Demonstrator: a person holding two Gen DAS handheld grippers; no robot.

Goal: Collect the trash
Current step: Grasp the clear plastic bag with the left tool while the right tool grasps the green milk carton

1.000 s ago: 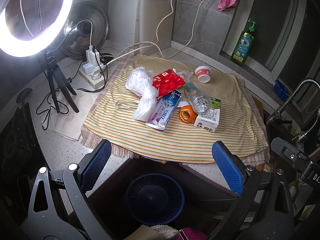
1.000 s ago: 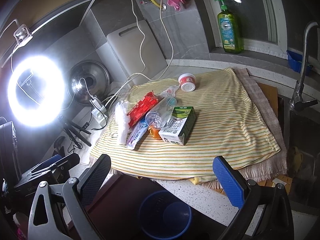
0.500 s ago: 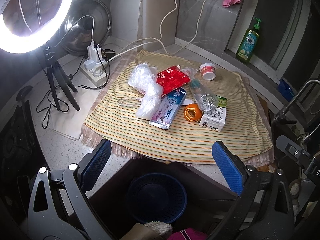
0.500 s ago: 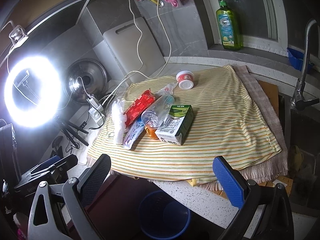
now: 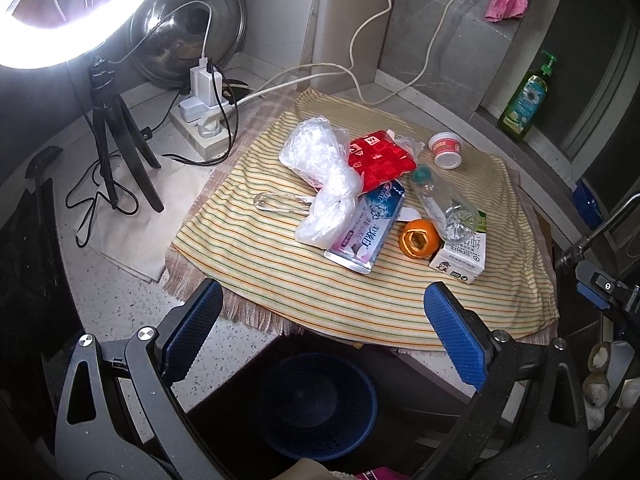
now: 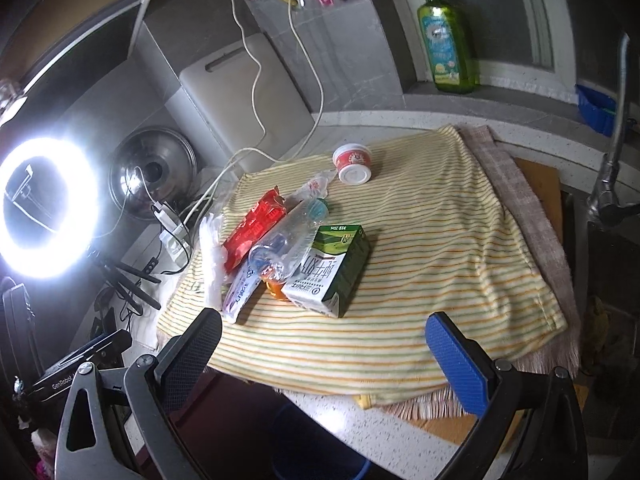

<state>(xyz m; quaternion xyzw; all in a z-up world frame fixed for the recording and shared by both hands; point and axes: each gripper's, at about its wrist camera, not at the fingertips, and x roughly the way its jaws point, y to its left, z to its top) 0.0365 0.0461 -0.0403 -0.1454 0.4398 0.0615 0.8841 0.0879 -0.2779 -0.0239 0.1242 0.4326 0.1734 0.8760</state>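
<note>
Nothing collected yet: trash heap [image 5: 372, 200] piled on striped cloth [image 5: 280, 276] over the surface, blue bin [image 5: 316, 404] below apparently empty. Left tongs [image 5: 324, 336] and right tongs [image 6: 324, 356] spread wide, holding nothing.

striped cloth [image 5: 304, 280]: soft, matt | bag [image 5: 320, 168]: crinkly clear plastic | pot lid [image 5: 180, 40]: shiny metal
</note>
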